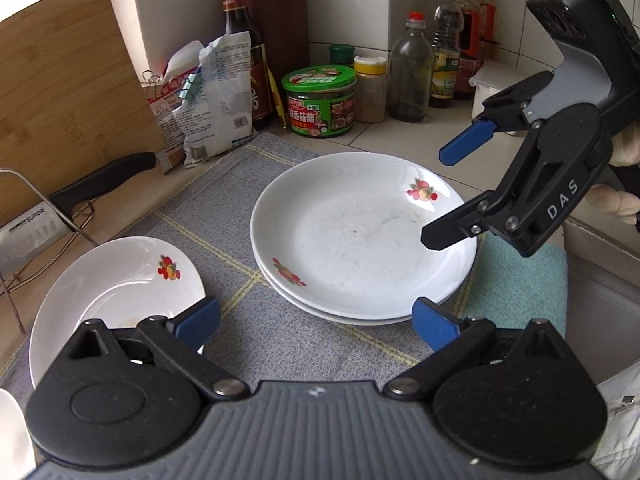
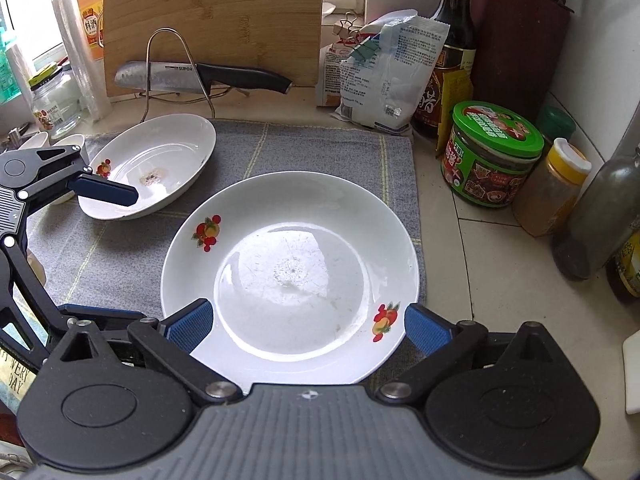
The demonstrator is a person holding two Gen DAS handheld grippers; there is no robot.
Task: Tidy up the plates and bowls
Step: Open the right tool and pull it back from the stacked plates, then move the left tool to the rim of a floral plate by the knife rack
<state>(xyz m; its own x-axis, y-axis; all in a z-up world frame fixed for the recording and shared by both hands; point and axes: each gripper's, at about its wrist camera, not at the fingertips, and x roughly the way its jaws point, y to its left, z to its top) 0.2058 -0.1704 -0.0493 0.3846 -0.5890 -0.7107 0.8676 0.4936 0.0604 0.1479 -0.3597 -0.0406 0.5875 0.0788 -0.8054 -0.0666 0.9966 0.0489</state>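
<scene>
On the grey mat (image 2: 328,148) covering the bench (image 2: 500,264), a lone plate (image 2: 160,160) lies at the mat's left end, one edge tilted up. The left hand-held gripper (image 1: 316,320) hangs over the mat beside that plate, jaws wide and holding nothing. At the mat's middle-right sit two stacked plates (image 1: 360,236), the top one with fruit prints on its rim. The right hand-held gripper (image 2: 308,322) hovers over the near rim of the stack, jaws spread wide, with nothing gripped. Behind the mat stand a knife (image 2: 200,76), a cutting board (image 2: 216,12) and a green-lidded jar (image 2: 494,152).
</scene>
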